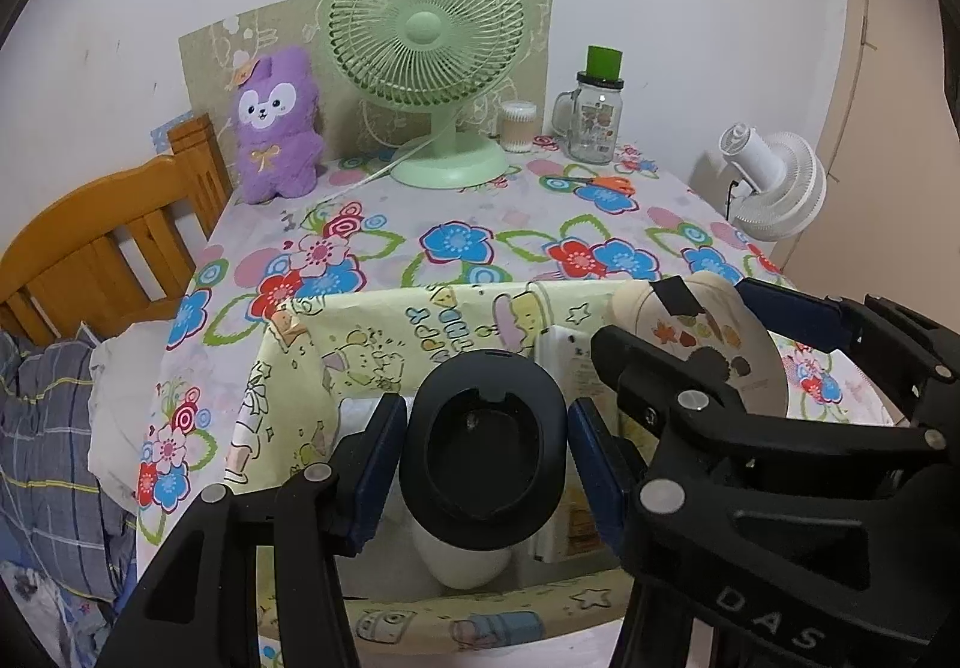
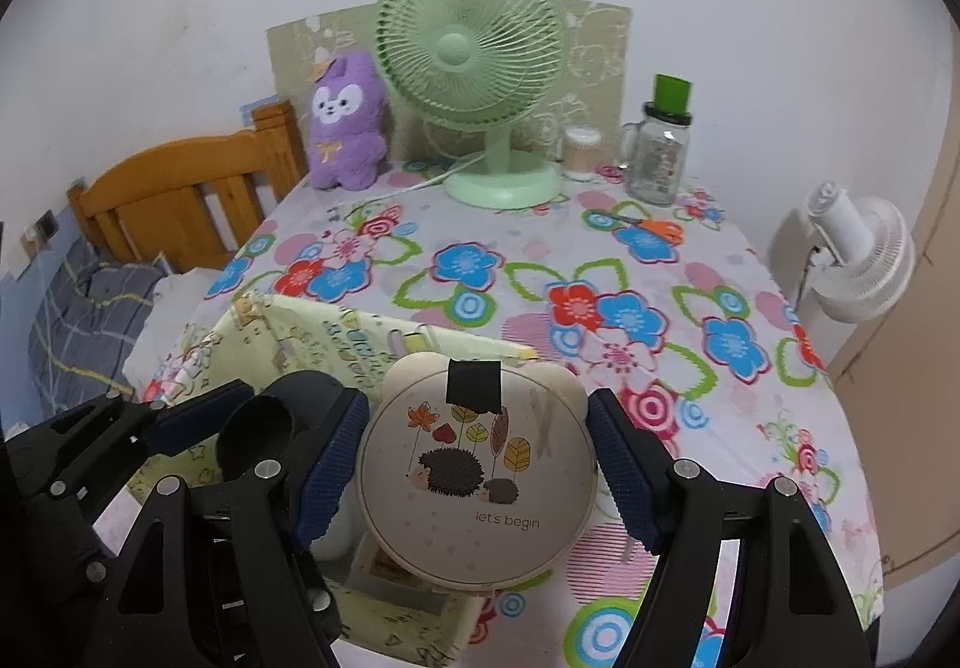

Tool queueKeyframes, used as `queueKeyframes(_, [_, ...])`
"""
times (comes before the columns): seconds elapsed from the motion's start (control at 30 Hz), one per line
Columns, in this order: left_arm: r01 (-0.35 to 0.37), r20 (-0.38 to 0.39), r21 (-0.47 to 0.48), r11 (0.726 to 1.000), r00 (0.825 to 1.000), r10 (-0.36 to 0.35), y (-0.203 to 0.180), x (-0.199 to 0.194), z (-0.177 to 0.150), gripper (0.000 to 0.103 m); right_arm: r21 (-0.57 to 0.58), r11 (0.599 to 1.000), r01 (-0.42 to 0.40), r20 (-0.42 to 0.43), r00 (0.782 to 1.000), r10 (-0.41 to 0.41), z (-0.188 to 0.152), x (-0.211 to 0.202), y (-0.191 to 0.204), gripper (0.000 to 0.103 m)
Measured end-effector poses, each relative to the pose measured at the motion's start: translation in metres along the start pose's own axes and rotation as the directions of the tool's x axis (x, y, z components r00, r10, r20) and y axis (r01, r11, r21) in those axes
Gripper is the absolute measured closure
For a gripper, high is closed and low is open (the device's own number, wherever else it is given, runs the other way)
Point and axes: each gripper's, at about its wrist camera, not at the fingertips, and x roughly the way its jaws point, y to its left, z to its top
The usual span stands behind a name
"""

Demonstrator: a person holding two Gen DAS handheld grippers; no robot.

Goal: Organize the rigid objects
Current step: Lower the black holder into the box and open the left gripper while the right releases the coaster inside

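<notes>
Right wrist: tin (image 2: 477, 479) reads "let's begin", between right gripper (image 2: 480, 464) pads. Left gripper (image 1: 483, 455) brackets black-lidded cup (image 1: 483, 458) inside fabric bin (image 1: 300, 368); grip uncertain.

The tablecloth (image 2: 600, 272) is white with blue, red and pink flowers and green loops. The fan (image 1: 427, 68) at the far side is pale green; left of it sits a purple plush bunny (image 1: 275, 125) with a white face. The near fabric box (image 1: 312, 368) is pale yellow with cartoon drawings. The round cream case (image 2: 477, 479) shows a brown hedgehog and leaves — orange, red, yellow. The jar (image 2: 659, 152) is clear with a green lid.
</notes>
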Motion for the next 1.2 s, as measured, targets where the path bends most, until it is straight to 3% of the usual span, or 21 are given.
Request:
queueKeyframes(0.47, [0.01, -0.119, -0.006, 1.0, 0.993, -0.01, 0.024, 0.031, -0.01, 0.045, -0.059, 0.997, -0.051, -0.065, 0.997, 0.048, -0.001, 0.03, 0.028, 0.026])
queueKeyframes(0.77, [0.003, -0.135, 0.009, 1.0, 0.991, -0.001, 0.024, 0.038, -0.012, 0.045, -0.066, 0.995, -0.069, -0.12, 0.991, 0.061, -0.003, 0.051, 0.032, 0.026])
queueKeyframes(1.0, [0.031, -0.15, 0.029, 0.999, 0.988, -0.026, 0.019, 0.038, -0.013, 0.032, -0.08, 0.995, -0.064, -0.113, 0.992, 0.054, -0.003, 0.052, 0.031, 0.026])
queueKeyframes(1.2, [0.003, -0.149, 0.02, 1.0, 0.989, 0.0, 0.015, 0.031, -0.013, 0.022, -0.094, 0.994, -0.056, -0.086, 0.995, 0.048, -0.002, 0.04, 0.029, 0.025])
